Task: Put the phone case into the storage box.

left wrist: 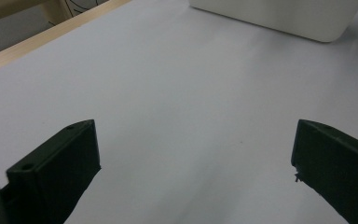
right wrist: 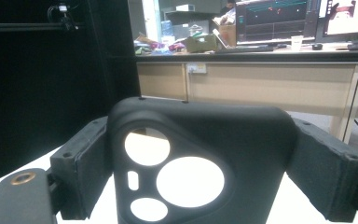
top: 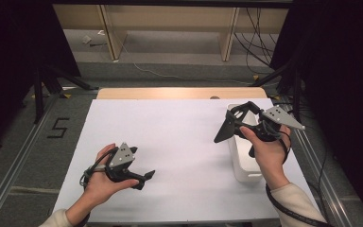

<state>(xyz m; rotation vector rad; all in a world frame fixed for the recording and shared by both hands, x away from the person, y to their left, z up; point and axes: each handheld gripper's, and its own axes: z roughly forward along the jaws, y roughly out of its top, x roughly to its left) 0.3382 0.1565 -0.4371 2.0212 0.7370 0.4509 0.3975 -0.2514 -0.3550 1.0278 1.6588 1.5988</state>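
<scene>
A black phone case with camera cut-outs stands upright between my right gripper's two jaws, which are shut on its sides. In the high view my right gripper holds the phone case up in the air over the left rim of a white bin, pointing away and to the left. My left gripper lies low on the white table sheet at the front left. In the left gripper view my left gripper stands open with bare sheet between its jaws.
The white bin stands on the right part of the table, near its right edge. A wooden strip runs along the table's far edge. Dark stands and cables flank both sides, and desks with monitors lie beyond.
</scene>
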